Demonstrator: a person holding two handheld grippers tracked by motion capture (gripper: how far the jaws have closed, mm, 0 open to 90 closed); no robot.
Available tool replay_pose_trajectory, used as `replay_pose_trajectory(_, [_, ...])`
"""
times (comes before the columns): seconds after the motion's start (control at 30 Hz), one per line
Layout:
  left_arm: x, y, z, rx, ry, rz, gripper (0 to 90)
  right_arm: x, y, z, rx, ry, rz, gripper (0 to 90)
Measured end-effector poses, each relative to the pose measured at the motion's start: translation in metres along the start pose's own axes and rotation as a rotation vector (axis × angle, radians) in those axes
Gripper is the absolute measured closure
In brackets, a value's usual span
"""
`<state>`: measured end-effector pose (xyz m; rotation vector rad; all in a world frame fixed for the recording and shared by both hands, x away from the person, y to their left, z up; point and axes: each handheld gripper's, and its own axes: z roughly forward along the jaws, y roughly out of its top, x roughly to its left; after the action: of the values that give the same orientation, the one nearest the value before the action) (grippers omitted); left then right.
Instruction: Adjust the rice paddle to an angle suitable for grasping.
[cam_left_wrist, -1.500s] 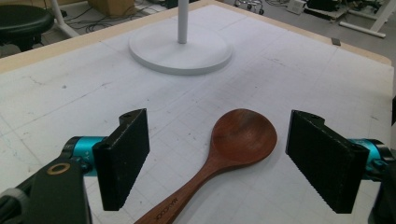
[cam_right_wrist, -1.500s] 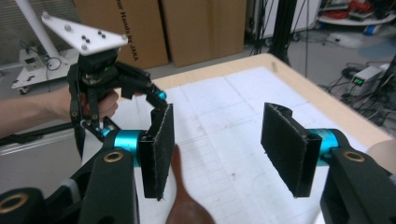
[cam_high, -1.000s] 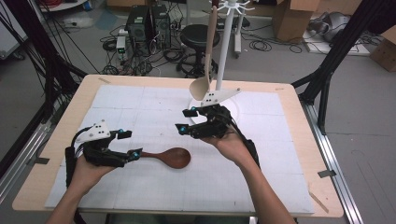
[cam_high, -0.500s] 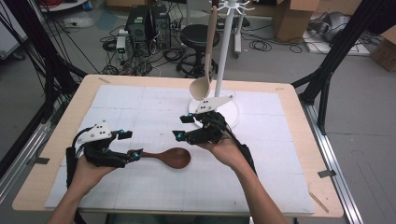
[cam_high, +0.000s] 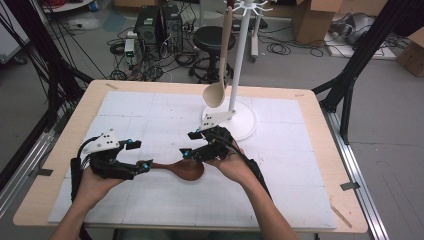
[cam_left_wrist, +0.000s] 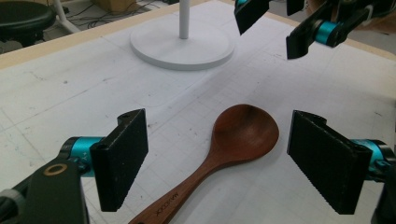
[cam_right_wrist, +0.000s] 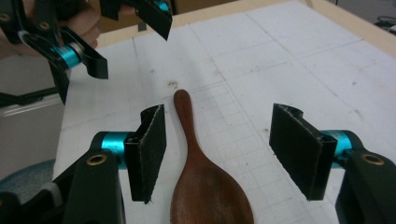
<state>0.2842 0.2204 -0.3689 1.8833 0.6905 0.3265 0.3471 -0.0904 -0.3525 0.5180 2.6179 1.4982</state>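
Note:
A dark wooden spoon (cam_high: 185, 170) lies flat on the white mat, bowl to the right, handle to the left. My left gripper (cam_high: 138, 155) is open over the handle end; in the left gripper view the handle (cam_left_wrist: 187, 186) runs between the pads (cam_left_wrist: 121, 158) without touching them. My right gripper (cam_high: 189, 144) is open and hovers just above the bowl. The right gripper view shows the spoon (cam_right_wrist: 205, 191) lying lengthwise between its wide jaws, with a gap on both sides. The two grippers face each other along the spoon.
A white stand (cam_high: 240, 60) with a round base (cam_high: 246, 125) rises behind the right hand. A pale wooden spoon (cam_high: 220, 75) hangs from its top hooks. The mat (cam_high: 150, 105) covers most of the wooden table (cam_high: 320, 125).
My right gripper has come down and to the left, from near the stand's base to just over the dark spoon's bowl. The left gripper and the spoon have stayed put.

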Motion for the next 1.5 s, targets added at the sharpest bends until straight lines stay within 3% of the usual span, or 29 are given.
replay_pose_trajectory(0.77, [-0.001, 0.0, 0.001, 0.002, -0.003, -0.003, 20.9, 0.0, -0.017, 0.051, 0.066, 0.01, 0.005, 34.7])
replay_pose_trajectory(1.5, [-0.001, -0.001, 0.002, 0.004, -0.003, -0.001, 20.9, 0.0, -0.026, 0.078, 0.13, 0.02, -0.005, 34.5])
